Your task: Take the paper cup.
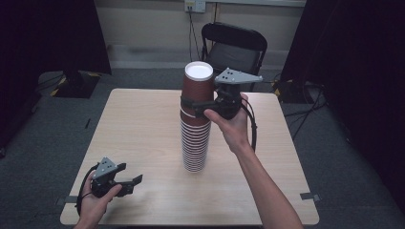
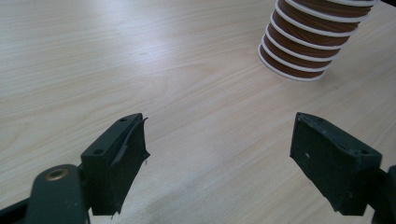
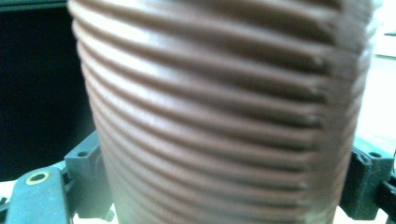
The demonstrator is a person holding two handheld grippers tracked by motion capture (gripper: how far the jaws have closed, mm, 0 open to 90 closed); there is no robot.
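Note:
A tall stack of upturned brown paper cups with white rims stands at the middle of the wooden table. Its bottom rims show at the upper right of the left gripper view. The top cup, white base up, sits a little raised on the stack. My right gripper is shut on this cup near its rim, and the cup's ribbed brown wall lies between the jaws. My left gripper hovers open over the table's front left, holding nothing.
A black folding chair stands beyond the table's far edge. Dark curtains hang at both sides, and cables run along the grey floor at the right. The table's front edge is just below my left hand.

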